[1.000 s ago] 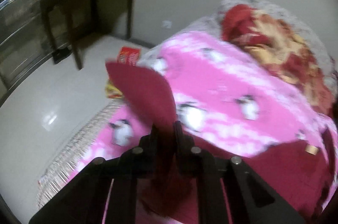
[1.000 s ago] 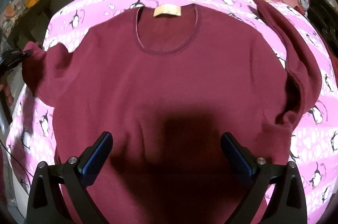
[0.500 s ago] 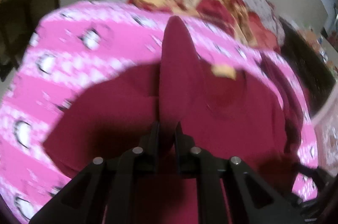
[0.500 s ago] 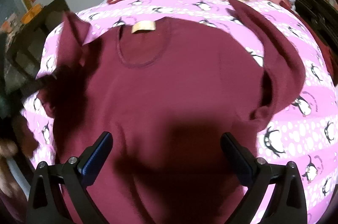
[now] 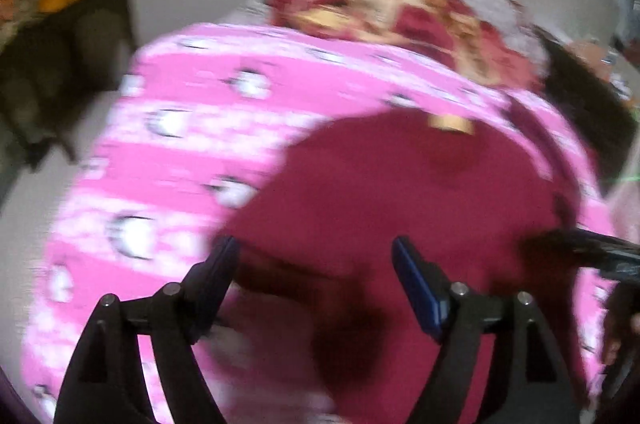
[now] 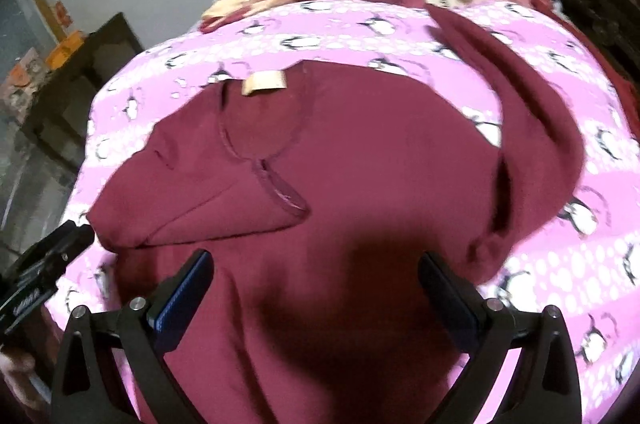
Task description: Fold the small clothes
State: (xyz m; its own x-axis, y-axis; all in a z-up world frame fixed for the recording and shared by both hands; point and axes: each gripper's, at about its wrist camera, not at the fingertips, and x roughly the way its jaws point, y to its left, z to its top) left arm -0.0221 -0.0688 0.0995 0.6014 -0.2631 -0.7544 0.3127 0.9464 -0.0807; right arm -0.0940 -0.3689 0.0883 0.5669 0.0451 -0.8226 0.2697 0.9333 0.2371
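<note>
The left gripper (image 5: 316, 278) is hanging released and empty over the maroon shirt (image 6: 360, 152), which is lying flat on the penguin blanket (image 6: 400, 24), its left sleeve (image 6: 208, 192) already folded inward. We are judging the right sleeve (image 6: 532, 112) as next: the right gripper (image 6: 316, 288), also spread and empty, needs to grasp its cuff.

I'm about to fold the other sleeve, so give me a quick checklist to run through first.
1. Left sleeve folded onto shirt: ok.
2. Left gripper open, holding nothing: ok.
3. Right gripper open: ok.
4. Right sleeve in view, lying out on blanket: ok.
5. Shirt body flat: cannot tell, shadow covers the lower part.
6. Hem straight: cannot tell, out of view.
</note>
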